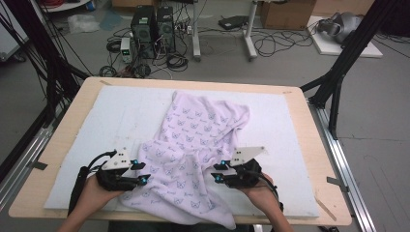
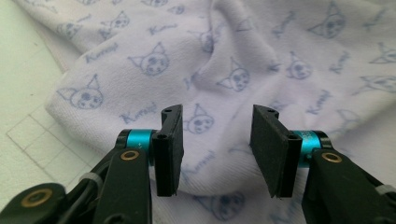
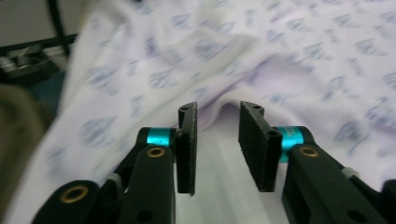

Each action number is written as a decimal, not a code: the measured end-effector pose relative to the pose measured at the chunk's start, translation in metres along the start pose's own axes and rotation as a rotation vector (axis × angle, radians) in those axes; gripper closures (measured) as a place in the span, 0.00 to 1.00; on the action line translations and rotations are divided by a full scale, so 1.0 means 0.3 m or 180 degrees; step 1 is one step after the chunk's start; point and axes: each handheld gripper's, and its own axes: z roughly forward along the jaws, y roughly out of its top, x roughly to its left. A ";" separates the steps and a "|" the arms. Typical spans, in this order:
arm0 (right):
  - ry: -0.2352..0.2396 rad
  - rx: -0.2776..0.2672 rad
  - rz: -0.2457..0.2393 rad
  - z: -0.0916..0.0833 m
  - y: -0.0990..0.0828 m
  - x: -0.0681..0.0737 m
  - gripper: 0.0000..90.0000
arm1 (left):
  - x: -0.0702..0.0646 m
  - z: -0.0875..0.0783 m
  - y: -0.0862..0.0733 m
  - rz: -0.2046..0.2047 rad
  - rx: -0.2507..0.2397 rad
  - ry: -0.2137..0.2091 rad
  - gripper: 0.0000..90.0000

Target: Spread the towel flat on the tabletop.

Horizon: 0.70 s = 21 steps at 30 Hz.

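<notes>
Lavender towel [image 1: 193, 150] with a small cat-face print, rumpled and spread lengthwise down the middle of the worktop [image 1: 300, 104], on a white foam mat [image 1: 111, 121]; near end draped over the front edge, far end well short of the back edge. Left gripper [image 1: 141, 172] at the towel's left border near the front, held in the left hand [image 1: 94, 191], aimed inward at the cloth. In the left gripper view, fingers [image 2: 169, 149] parted with a clear gap, printed cloth lying behind and below them, nothing pinched; pads not pressing on the fabric. Right gripper [image 1: 217, 172] at the towel's right border, held in the right hand [image 1: 263, 193], likewise aimed inward. In the right gripper view, fingers [image 3: 187, 147] parted somewhat narrower, a raised fold of towel just beyond the tips, bare mat visible between and beneath them, no cloth gripped. Grey three-cornered plates on top of both grippers, cables trailing back toward the wrists. Beyond the worktop, computer towers [image 1: 152, 26] and loose cables on the floor.
</notes>
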 end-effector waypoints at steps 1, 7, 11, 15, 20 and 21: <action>-0.0042 0.0009 0.0008 0.017 0.010 -0.008 0.69 | 0.004 0.010 -0.006 -0.0017 0.0029 0.0012 0.61; -0.0007 0.0150 -0.0146 0.121 0.050 -0.026 0.69 | 0.024 0.048 -0.048 -0.0077 0.0201 -0.0016 0.66; 0.0112 0.0399 -0.0155 0.166 0.037 -0.037 0.88 | 0.020 0.048 -0.054 -0.0073 0.0182 -0.0081 0.75; 0.0166 0.0411 -0.0158 0.145 0.024 -0.032 0.94 | 0.023 0.043 -0.059 -0.0084 0.0168 -0.0170 0.81; 0.0120 0.0331 -0.0171 0.061 -0.007 -0.004 0.95 | 0.006 0.034 -0.058 -0.0022 0.0153 -0.0179 0.91; 0.0112 0.0291 -0.0167 0.040 -0.017 0.004 0.95 | 0.005 0.031 -0.058 -0.0019 0.0143 -0.0180 0.91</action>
